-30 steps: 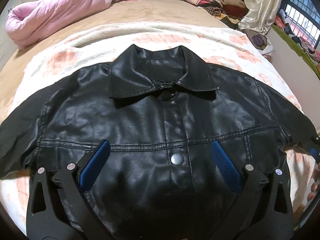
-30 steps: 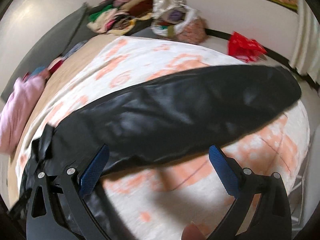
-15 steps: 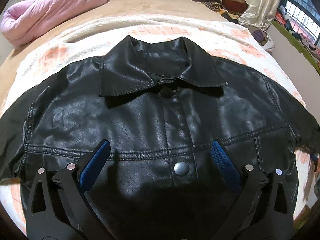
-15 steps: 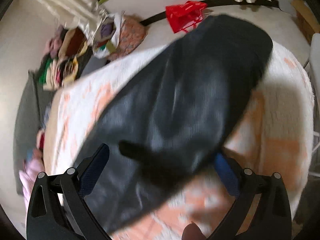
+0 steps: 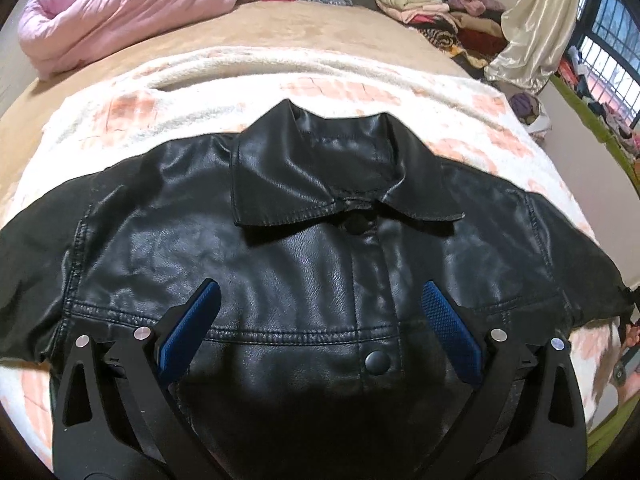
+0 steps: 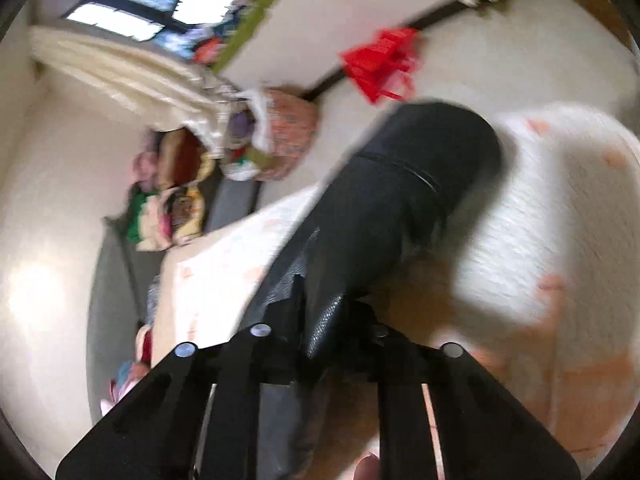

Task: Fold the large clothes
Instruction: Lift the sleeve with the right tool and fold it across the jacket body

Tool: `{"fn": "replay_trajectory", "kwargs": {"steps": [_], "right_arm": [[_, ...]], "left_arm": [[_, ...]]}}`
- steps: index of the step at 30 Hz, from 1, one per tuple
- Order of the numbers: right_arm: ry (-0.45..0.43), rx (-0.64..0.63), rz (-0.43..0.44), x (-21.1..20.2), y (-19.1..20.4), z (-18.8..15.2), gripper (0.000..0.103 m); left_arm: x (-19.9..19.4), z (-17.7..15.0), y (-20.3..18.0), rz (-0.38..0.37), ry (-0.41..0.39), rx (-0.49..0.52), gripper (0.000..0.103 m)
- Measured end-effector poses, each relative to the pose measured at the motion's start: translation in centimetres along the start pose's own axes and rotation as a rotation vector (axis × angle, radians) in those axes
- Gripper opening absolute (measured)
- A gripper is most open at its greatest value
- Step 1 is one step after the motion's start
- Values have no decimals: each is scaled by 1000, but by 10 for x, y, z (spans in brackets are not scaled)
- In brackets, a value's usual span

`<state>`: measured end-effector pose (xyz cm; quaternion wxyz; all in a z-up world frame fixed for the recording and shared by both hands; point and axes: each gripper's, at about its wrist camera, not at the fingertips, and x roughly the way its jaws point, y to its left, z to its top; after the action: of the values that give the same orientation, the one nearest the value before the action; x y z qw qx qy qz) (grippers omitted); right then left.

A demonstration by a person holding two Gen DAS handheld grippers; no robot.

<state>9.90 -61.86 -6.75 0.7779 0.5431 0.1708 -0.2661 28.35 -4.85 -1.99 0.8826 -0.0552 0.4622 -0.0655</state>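
The black leather jacket (image 5: 304,264) lies face up and buttoned on the white and orange blanket (image 5: 224,80) over the bed, collar away from me and sleeves spread to both sides. My left tool (image 5: 320,332) hovers above its chest with the blue pads wide apart, touching nothing. My right tool (image 6: 320,320) has just snapped closed on the sleeve (image 6: 400,184) at the jacket's right edge.

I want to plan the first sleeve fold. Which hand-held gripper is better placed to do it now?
Right. The right hand-held gripper has just closed on the jacket's sleeve and can carry it inward. The left hand-held gripper hovers open over the jacket front, holding nothing.
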Motion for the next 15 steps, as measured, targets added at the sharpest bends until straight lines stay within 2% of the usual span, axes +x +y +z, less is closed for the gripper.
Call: {"fn": "replay_trajectory", "kwargs": {"steps": [4,7,12,15], "right_arm": [[-7,-169,157,-17,48,-8,9],[14,-295,225,-30,82,-24,9],[76,-555,384,-54,156,-74,8],[114,-689,470,-68,193,-111,8]], "left_arm": [[-13,2,-3,-20,-10,16,94],[-23,4,-3,-48,-9,17,94],[-44,8,4,-103,0,19,94],[-58,11,18,-133,-21,-18,94]]}}
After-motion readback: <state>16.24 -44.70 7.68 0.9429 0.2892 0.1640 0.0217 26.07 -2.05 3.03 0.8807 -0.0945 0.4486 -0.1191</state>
